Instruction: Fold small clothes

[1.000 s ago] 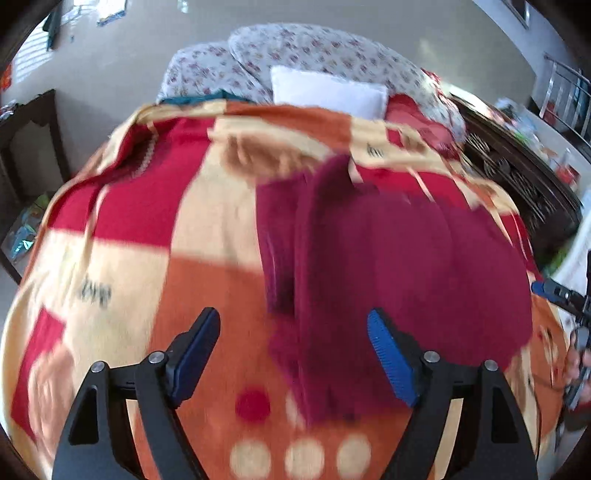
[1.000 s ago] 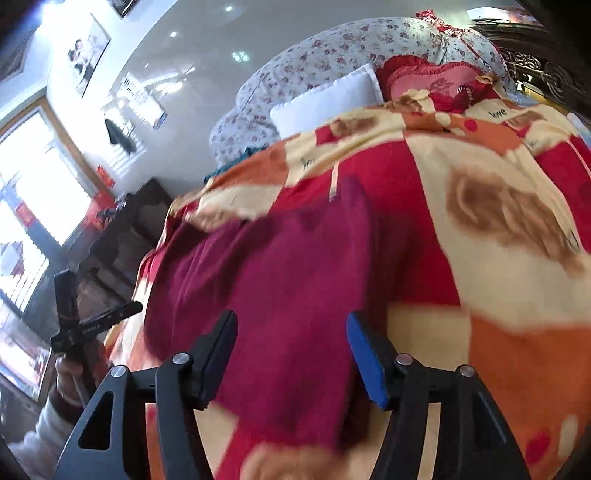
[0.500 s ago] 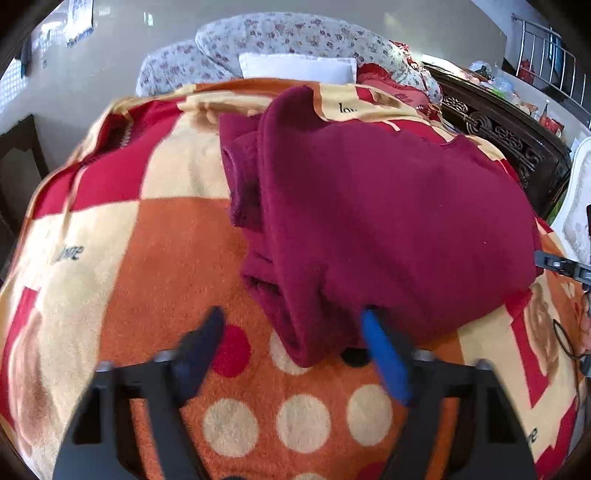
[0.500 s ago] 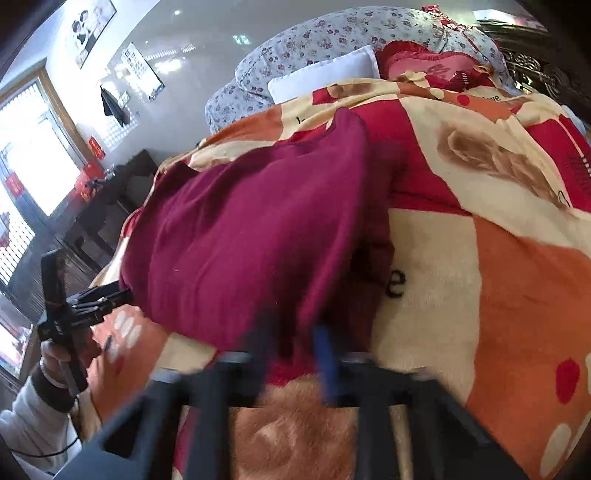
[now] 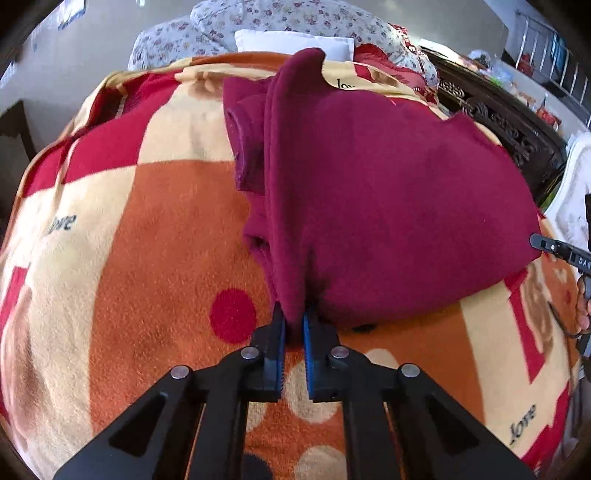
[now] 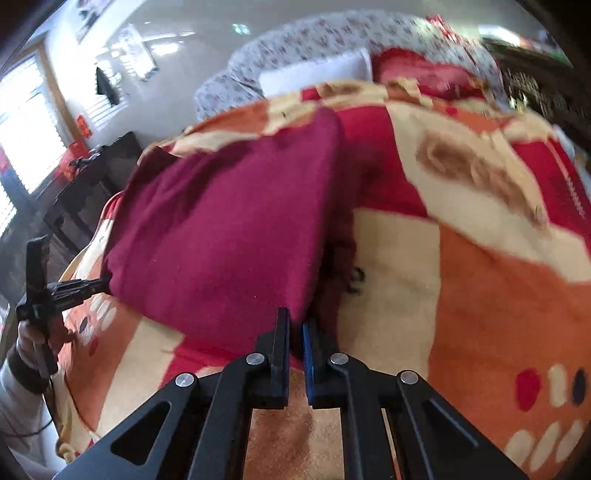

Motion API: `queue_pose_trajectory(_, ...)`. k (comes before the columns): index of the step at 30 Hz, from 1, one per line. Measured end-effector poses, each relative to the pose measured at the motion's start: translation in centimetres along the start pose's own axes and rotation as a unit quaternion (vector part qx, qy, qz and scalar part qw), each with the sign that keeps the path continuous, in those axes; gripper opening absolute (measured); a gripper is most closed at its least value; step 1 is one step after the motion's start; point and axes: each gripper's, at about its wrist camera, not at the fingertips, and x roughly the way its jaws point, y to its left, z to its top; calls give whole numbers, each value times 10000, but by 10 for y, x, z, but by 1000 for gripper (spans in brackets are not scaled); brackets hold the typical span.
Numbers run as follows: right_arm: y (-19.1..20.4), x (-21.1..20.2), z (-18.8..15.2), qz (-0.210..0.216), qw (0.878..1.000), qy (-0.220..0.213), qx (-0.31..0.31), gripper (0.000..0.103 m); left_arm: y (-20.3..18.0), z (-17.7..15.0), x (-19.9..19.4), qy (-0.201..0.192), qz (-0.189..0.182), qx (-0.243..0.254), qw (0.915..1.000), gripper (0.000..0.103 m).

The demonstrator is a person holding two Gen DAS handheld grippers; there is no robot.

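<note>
A maroon fleece garment [image 5: 388, 206] lies folded lengthwise on a blanket [image 5: 147, 240] checked in orange, red and cream. My left gripper [image 5: 293, 314] is shut on the garment's near left corner, with the cloth pinched between the blue pads. In the right wrist view the same garment [image 6: 229, 221] fills the middle left, and my right gripper [image 6: 295, 317] is shut on its near right corner. Each view shows the other gripper at the garment's opposite corner: the right one [image 5: 554, 249] and the left one [image 6: 88, 286], held by a hand [image 6: 29, 339].
A white pillow [image 5: 291, 40] and floral pillows [image 5: 295, 18] lie at the far end of the bed. A dark carved wooden frame [image 5: 498, 118] runs along the right side. A dark table [image 6: 92, 184] stands by the window on the left.
Both grippers have come down to the garment's near edge and closed from wide open onto its two corners. The garment looms larger in both views.
</note>
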Motion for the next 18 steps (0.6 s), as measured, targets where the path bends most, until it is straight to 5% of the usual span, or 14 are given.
queue_pose_trajectory(6,20,-37,19,281,9988,-402,-44,15,-10,2,-24,-155,366,221,9990,11)
queue_pose_trajectory(8,34,-41,29,413,9979,-481,-107,35,-15,4,-33,-289,518,295,9978,16)
queue_pose_trajectory(10,54,-34,43,508,9973,-470,-234,42,-17,8,-42,-392,557,271,9973,32)
queue_pose_trajectory(13,87,-29,63,-95,9962,-505,-708,42,-16,17,-55,-662,424,69,9969,48)
queue_pose_trajectory(18,102,-34,82,-275,9935,-791,-772,42,-13,40,-47,-853,537,-297,9945,50)
